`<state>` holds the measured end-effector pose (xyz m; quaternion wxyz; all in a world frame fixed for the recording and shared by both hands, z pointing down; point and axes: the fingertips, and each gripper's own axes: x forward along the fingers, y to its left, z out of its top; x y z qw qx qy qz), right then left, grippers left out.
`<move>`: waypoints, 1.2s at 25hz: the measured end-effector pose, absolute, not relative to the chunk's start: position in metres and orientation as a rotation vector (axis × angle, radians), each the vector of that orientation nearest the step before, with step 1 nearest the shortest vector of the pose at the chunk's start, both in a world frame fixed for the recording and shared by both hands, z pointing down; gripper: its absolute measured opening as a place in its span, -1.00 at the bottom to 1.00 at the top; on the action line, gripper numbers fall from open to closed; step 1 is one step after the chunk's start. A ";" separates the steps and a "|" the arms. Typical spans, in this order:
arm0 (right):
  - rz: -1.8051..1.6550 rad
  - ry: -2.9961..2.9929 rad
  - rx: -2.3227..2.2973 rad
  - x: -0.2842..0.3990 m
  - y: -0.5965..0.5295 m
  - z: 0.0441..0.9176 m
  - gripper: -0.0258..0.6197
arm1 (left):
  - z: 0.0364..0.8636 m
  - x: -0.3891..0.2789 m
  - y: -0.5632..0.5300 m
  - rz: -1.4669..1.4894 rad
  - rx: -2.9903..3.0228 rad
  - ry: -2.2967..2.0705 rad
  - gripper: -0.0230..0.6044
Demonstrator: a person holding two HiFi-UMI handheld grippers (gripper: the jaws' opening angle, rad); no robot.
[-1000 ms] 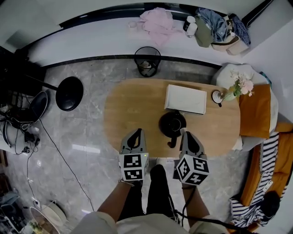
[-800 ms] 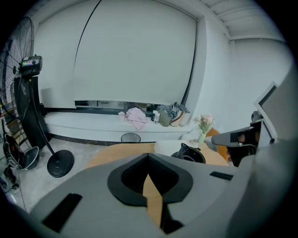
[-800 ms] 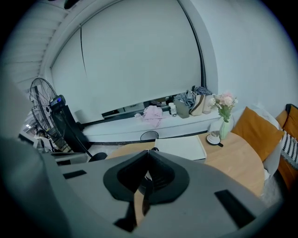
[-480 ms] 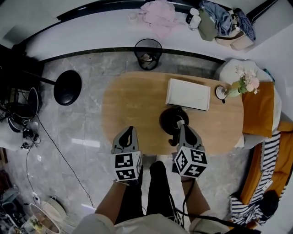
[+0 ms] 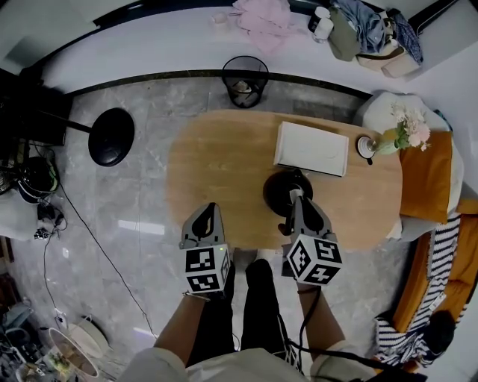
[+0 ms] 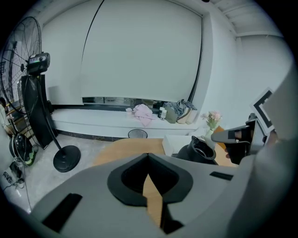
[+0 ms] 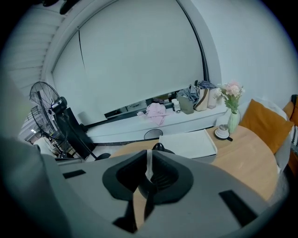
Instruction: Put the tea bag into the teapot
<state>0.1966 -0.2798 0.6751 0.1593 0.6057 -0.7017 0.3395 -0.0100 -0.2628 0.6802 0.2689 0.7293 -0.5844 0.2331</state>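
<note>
Tea bag showed only as a thin pale strip, seen from its edge, pinched between the closed jaws of the right gripper; its full shape could not be made out. In the head view the right gripper was held over the near side of the black teapot, whose handle pointed toward the person. The left gripper had its jaws together at the tips with nothing between them, and only the wood of the table showed through the gap lower down. In the head view the left gripper hung at the near edge of the oval wooden table, to the left of the teapot and well apart from it. The teapot stood on the table near its front edge, and the left gripper view showed its round top rim. Just behind the teapot lay a white rectangular tray. To the right of the tray stood a small cup on a saucer, and beside it a vase with pink flowers. An orange cushion lay past the right end of the table. Farther off, on the grey floor, stood a black mesh bin and the round base of a standing fan. On the long white ledge at the far wall lay a pink cloth and some bags.
</note>
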 end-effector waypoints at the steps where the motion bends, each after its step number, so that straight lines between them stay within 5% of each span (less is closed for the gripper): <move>1: 0.980 -2.011 1.723 0.195 -0.280 0.676 -0.79 | 0.681 -0.010 -0.263 0.629 1.966 -1.575 -0.91; 7: 0.990 -1.992 1.722 0.199 -0.273 0.681 -0.58 | 0.685 -0.008 -0.259 0.633 1.964 -1.568 -0.91; 30: 0.951 -1.973 1.798 0.217 -0.260 0.638 -0.66 | 0.642 0.006 -0.267 0.587 2.037 -1.573 -0.91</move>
